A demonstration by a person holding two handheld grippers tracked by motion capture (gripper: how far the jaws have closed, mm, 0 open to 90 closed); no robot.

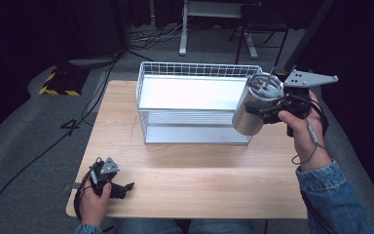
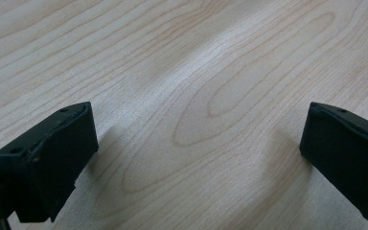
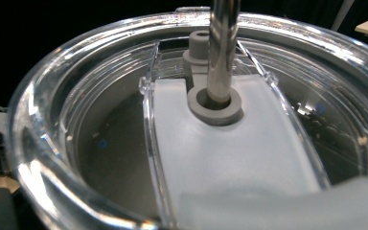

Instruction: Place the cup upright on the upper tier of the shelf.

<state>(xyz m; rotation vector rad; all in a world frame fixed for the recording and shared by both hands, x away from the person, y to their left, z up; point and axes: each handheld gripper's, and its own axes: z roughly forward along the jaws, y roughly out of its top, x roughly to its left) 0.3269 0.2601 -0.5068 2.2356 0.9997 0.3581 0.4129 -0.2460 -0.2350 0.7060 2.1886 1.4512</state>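
One stainless tumbler point(image 1: 254, 108) is what I'm carrying — my right tongs point(image 1: 272, 109) are clamped on its upper body just under the clear lid point(image 3: 191, 143), holding it tilted in the air at about 3 o'clock of the wire basket point(image 1: 195, 105), off the desk point(image 1: 199, 180). The metal straw point(image 3: 223, 48) stands up through the lid's grey grommet. I judge the steel wall stiff and slick, likely with some weight, so a grip high near the rim risks sliding; mid-body would be surer. The lid looks like a press fit — I wouldn't lift by it. My left tongs point(image 1: 119, 187) rest low at 7 o'clock, jaws wide apart, holding nothing.
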